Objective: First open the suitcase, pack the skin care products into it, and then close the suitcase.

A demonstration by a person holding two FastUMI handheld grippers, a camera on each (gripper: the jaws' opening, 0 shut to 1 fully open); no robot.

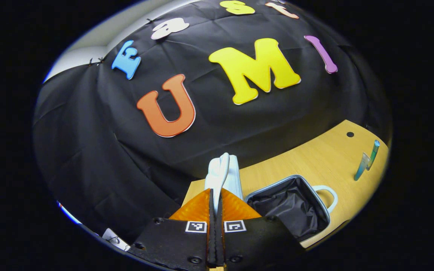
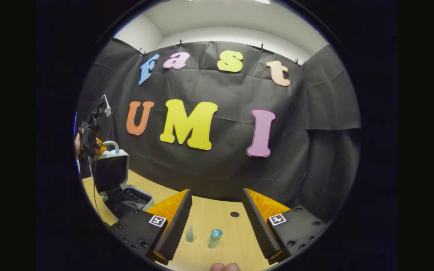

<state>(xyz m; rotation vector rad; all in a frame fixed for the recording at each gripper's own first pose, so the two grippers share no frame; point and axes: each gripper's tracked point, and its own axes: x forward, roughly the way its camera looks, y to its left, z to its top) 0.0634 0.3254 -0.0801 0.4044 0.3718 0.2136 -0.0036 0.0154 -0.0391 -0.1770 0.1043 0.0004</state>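
Our left gripper (image 1: 214, 195) is clamped on the suitcase lid handle (image 1: 222, 173), holding the lid (image 2: 110, 170) upright over the open suitcase (image 1: 290, 205). Our right gripper (image 2: 217, 210) hangs wide open above two skincare tubes (image 2: 214, 238) on the wooden table (image 2: 217, 222).

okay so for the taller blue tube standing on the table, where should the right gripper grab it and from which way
Grip the taller tube around its mid-body, coming straight ahead and level with the open right gripper. It stands upright, slim and roundish, directly between the spread fingers. The smaller tube stands close on its left, so keep the left finger between the two.
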